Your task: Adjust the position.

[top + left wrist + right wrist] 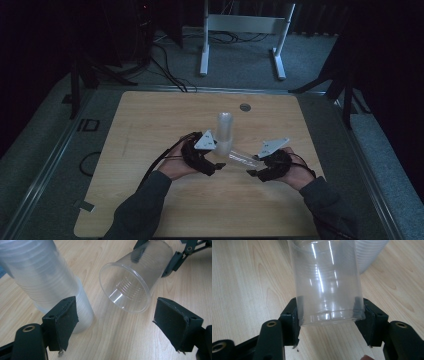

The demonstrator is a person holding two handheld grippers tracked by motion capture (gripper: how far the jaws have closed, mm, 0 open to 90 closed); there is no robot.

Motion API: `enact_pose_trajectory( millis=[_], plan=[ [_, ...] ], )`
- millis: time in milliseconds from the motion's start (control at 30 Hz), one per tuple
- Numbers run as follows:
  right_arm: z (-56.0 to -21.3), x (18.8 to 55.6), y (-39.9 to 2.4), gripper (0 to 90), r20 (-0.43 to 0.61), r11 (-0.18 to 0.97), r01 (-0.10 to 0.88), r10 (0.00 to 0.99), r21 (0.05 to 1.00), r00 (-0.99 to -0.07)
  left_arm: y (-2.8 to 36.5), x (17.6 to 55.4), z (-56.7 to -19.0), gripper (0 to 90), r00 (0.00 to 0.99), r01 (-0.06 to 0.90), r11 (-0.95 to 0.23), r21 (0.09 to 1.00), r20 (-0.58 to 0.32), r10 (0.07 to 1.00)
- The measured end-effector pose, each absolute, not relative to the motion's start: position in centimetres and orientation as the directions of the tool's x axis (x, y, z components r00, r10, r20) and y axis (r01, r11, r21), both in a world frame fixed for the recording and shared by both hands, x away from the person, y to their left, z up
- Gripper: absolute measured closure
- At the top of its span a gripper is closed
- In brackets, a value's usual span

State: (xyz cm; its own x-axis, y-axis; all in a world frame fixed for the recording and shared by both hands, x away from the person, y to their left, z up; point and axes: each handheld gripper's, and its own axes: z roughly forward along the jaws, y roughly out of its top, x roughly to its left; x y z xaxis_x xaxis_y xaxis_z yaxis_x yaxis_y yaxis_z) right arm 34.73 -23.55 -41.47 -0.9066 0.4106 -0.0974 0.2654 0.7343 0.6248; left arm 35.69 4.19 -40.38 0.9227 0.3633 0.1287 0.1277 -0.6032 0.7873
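From my seat the counter (150, 200) is a pale wood-grain top with rounded corners and a small grey round cap (244, 107) set into it near the far edge. It stands in a dim room: grey floor all round, black cables (165, 65) trailing across it, and a white frame (245, 37) on 2 feet beyond the far edge.

I count 2 grippers, 1 loose clear plastic cup and 1 stack of clear cups. The stack (224, 134) stands upright near the middle of the counter. The single cup (328, 282) lies on its side just to the right of the stack, its base end clamped between the fingers (290, 320) of the right gripper (262, 170) and its open mouth turned toward the left gripper (212, 162). My left gripper's fingers (62, 320) are released — spread wide, with only bare wood between them; the stack sits just beyond the left pad and the cup's rim just beyond the right one.

How many cups make up the stack I cannot count — the walls blur into 1 ribbed column, and its top is cut off in both gripper views. The room's edges are lost in darkness, and the person's sleeves (145, 210) run off the bottom.
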Motion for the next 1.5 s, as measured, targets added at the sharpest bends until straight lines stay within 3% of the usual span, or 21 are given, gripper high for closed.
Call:
enact_pose_trajectory(
  millis=[1500],
  plan=[
    [-41.0, 34.3, -24.9, 42.0, -0.079, 0.512, 0.284, 0.576, 0.810, -0.814, 4.4, 36.0, -40.5, 18.7, 0.896, 0.199, -0.486, 0.851, 0.042, 0.442]
  ],
)
